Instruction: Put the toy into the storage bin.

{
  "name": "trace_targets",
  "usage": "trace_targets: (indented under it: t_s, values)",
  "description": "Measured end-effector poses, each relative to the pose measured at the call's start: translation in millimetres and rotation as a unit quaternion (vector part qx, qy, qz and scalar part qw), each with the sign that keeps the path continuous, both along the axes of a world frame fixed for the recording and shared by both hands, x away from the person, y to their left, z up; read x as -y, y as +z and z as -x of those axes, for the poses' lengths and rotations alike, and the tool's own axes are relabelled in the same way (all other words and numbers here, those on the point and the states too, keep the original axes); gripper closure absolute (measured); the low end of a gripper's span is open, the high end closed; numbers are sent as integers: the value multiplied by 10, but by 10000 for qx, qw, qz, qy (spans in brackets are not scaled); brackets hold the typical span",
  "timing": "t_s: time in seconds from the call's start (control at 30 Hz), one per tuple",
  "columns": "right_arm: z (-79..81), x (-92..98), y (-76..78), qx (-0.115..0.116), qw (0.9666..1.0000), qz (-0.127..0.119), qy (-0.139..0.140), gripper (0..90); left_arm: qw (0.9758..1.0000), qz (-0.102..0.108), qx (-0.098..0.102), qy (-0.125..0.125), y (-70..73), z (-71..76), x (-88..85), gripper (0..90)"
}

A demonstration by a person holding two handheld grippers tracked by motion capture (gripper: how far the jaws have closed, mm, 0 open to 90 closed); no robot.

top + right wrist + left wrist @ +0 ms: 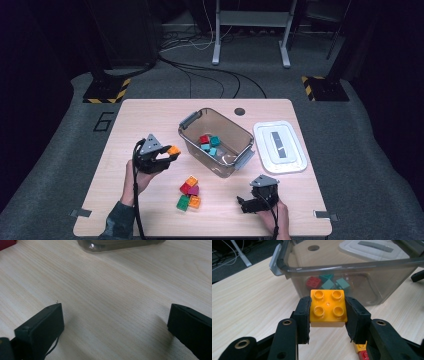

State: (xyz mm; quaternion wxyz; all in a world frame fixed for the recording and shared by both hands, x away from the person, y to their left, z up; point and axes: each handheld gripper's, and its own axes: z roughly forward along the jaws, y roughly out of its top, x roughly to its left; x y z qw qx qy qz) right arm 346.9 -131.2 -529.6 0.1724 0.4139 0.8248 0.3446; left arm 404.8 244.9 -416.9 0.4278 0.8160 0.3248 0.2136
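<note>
high view: left of centre in the frame, the left hand-held gripper [170, 153] has its jaws closed on a small orange plastic building brick [174, 149], carried just beside the left end of the clear smoky plastic storage bin [192, 142]. it looks headed for the bin, where red and teal bricks [209, 143] already lie. lower centre, a loose cluster of red, orange and green bricks [189, 193] waits on the light wooden tabletop [125, 125]. the bin's white lid [280, 147] lies to its right, set off so the opening is free. at lower right, the right hand-held gripper [246, 204] rests low on the tabletop.

left gripper view: the orange brick [328, 307] sits in the middle of the frame, studs up, pinched on two opposite sides by the black pads, a square hold that should keep it level. the bin wall [367, 277] rises just behind it.

right gripper view: the jaws stand wide apart at the lower corners with nothing between them, bare tabletop [112, 290] beneath, likely parked and waiting.
</note>
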Motion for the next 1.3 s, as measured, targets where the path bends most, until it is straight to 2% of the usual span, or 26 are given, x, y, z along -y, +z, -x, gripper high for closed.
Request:
trace_targets:
  t_s: [0.63,0.67,0.77,1.2,1.23,1.3]
  values:
    - [0,0,0,1,10000,-1,-4,0,9998,-68,169,-106,260,-161,92,587]
    - [0,0,0,2,10000,-1,-4,0,9998,-7,162,-94,265,-164,107,587]
    - [0,0,0,2,10000,-1,-5,0,9997,-98,207,-126,300,-195,125,587]
    - [0,0,0,2,10000,-2,-5,0,9994,-64,321,-113,441,-326,195,587]
    - [0,0,0,1,10000,-1,-5,0,9992,-89,376,-108,479,-351,209,587]
    - [0,0,0,0,10000,-2,-6,0,9993,-38,366,-104,500,-373,224,587]
